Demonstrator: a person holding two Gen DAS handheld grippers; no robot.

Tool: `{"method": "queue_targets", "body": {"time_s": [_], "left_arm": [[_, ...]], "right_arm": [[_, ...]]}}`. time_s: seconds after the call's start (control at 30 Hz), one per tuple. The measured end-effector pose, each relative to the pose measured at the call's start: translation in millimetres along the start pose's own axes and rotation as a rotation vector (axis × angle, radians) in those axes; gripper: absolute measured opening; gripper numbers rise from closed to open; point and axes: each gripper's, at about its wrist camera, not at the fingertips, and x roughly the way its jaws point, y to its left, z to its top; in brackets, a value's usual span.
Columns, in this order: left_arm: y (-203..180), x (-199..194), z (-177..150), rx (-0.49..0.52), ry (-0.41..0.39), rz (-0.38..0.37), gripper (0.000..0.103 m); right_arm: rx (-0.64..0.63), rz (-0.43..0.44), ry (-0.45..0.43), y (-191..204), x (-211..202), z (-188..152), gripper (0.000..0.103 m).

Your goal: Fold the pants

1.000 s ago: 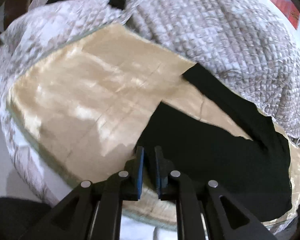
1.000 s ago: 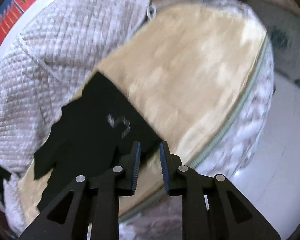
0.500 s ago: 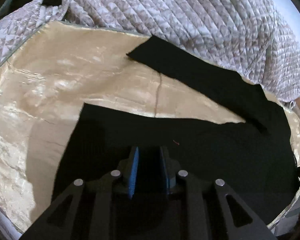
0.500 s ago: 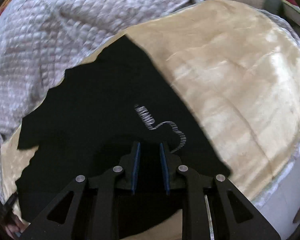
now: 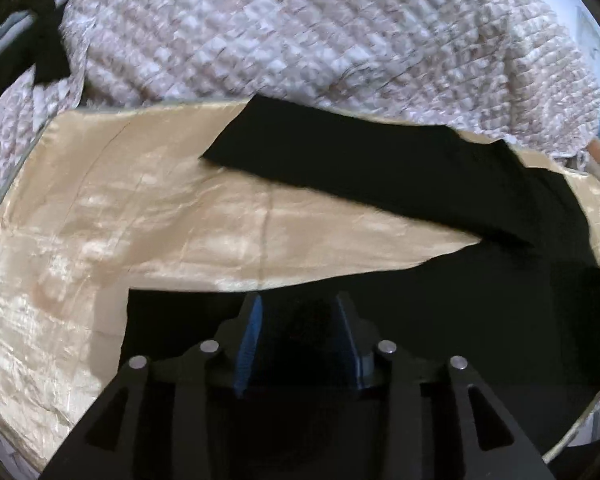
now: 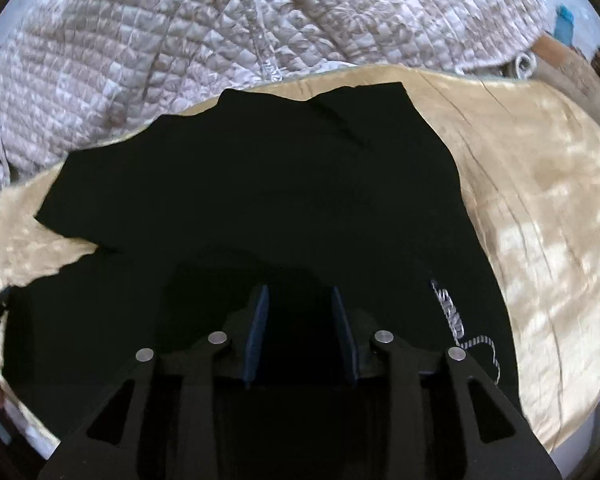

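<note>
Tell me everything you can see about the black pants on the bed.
The pants are plain black soft cloth, lying flat and unfolded on a shiny tan sheet. The two legs spread apart in a V, the far one reaching toward a quilted blanket. A white striped drawstring trails near the waist. The left gripper and right gripper hover open over the cloth.

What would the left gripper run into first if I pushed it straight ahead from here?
Most likely the near leg of the black pants, lying under the open left gripper. Beyond it come bare gold sheet, the far leg, then the quilt. Height above the cloth is unclear.
</note>
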Motion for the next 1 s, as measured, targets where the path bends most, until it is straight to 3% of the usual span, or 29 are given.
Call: {"method": "queue_targets", "body": {"time_s": [0.07, 0.13, 0.2, 0.37, 0.57, 0.77, 1.0], "left_arm": [[13.7, 11.6, -3.1, -0.054, 0.047, 0.042, 0.04], [18.2, 9.8, -0.6, -0.071, 0.036, 0.026, 0.04], [16.8, 2.4, 2.5, -0.065, 0.004, 0.065, 0.04], [11.3, -10.9, 2.6, -0.05, -0.045, 0.069, 0.042], [18.1, 3.2, 1.3, -0.066, 0.004, 0.098, 0.044], [11.3, -5.6, -0.8, -0.062, -0.023, 0.081, 0.044], [-16.4, -14.0, -8.3, 0.026, -0.036, 0.025, 0.045]], "right_arm": [[0.024, -0.068, 0.015, -13.5, 4.9, -3.7, 0.034], [0.075, -0.042, 0.011, -26.2, 4.7, -1.6, 0.034], [0.11, -0.021, -0.002, -31.9, -0.5, -0.8, 0.033], [0.075, -0.026, -0.078, -17.3, -19.5, -0.1, 0.034], [0.14, -0.032, 0.011, -28.1, 1.4, -2.5, 0.034], [0.13, 0.004, -0.057, -16.6, -13.8, -1.3, 0.034], [0.01, 0.093, -0.042, 24.6, -14.3, -8.3, 0.034]]}}
